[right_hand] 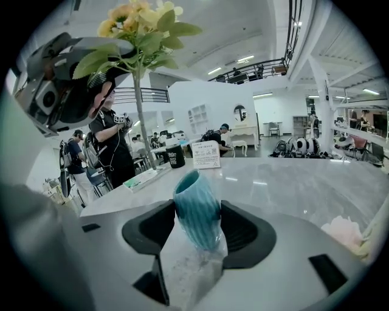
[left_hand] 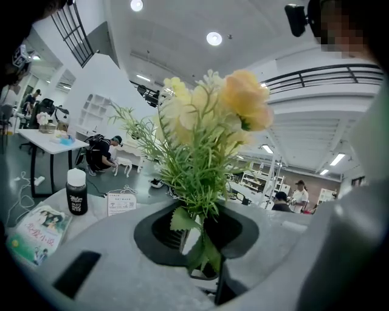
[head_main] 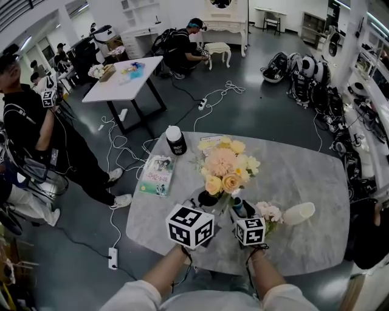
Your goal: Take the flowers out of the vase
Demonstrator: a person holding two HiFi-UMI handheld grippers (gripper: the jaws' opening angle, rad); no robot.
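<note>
The left hand-held gripper (left_hand: pixel 200 243) is pinching the green stems of the flowers (left_hand: pixel 206 121), its jaws nearly together around them. The stems are running upright, with the yellow and peach blooms spreading above the jaws. The right hand-held gripper (right_hand: pixel 197 225) is gripping the teal vase (right_hand: pixel 197 209) with its jaws set wide against the ribbed sides. The vase is leaning slightly towards the upper left of the right gripper view, and its mouth is showing empty.

In that same view the flowers (right_hand: pixel 137 18) are hanging at the upper left, above and to the left of the vase. Their stem tips seem to be clear of the rim, so the bunch looks ready to be carried off to the side. The left hand is the one bearing it.

In the head view both hand-held grippers are sitting close together over the near edge of the grey marble-patterned desk (head_main: pixel 292 176). A black bottle (head_main: pixel 175 140), a book (head_main: pixel 157 175) and a pink flower (head_main: pixel 268 212) are lying around them. Beyond the desk, people are working in a dark-floored room strewn with cables.
</note>
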